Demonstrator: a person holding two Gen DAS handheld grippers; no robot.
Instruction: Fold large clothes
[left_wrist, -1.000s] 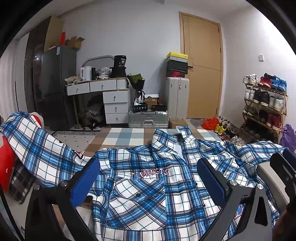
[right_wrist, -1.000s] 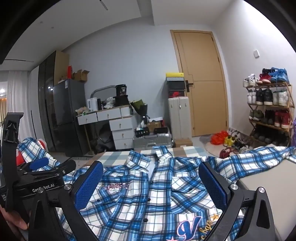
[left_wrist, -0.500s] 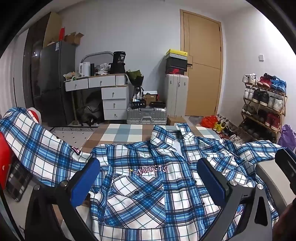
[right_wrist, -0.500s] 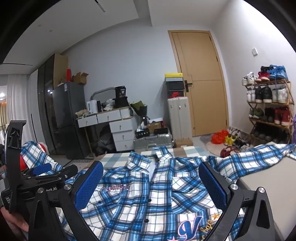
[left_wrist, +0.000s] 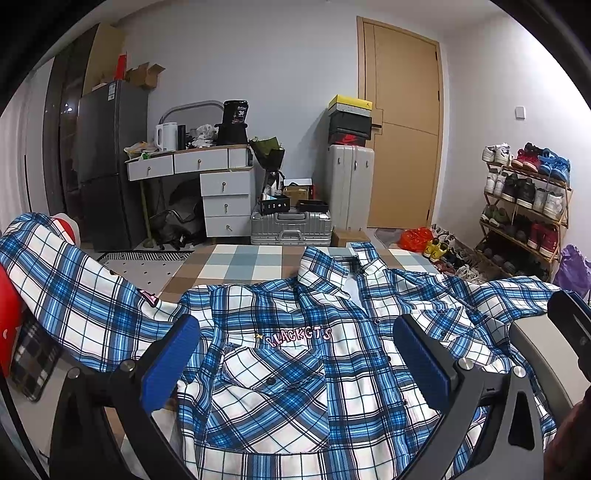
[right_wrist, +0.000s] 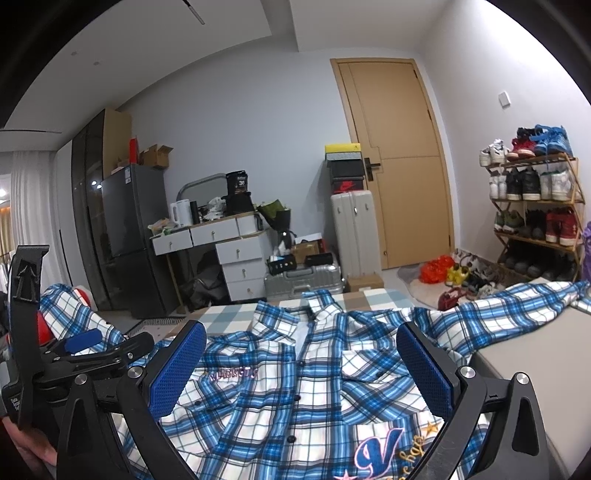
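A blue and white plaid shirt (left_wrist: 295, 362) lies spread face up on a grey surface (left_wrist: 535, 343), collar pointing away from me and sleeves stretched out to both sides. Its left sleeve (left_wrist: 66, 291) drapes over something red. My left gripper (left_wrist: 295, 354) hovers open above the chest lettering. In the right wrist view the same shirt (right_wrist: 303, 387) fills the foreground. My right gripper (right_wrist: 303, 365) is open over the button placket, with nothing between its blue pads. The left gripper (right_wrist: 74, 354) shows at the left edge there.
A checked mat (left_wrist: 240, 258) lies beyond the collar. Further back stand a white desk with drawers (left_wrist: 207, 184), a dark fridge (left_wrist: 107, 162), a silver case (left_wrist: 291, 229), a white suitcase (left_wrist: 351, 184), a wooden door (left_wrist: 402, 129) and a shoe rack (left_wrist: 524, 206).
Both views drifted slightly; the left view rose and pulled back a little, showing more floor behind the collar. The shirt lies as before and both grippers stay open.
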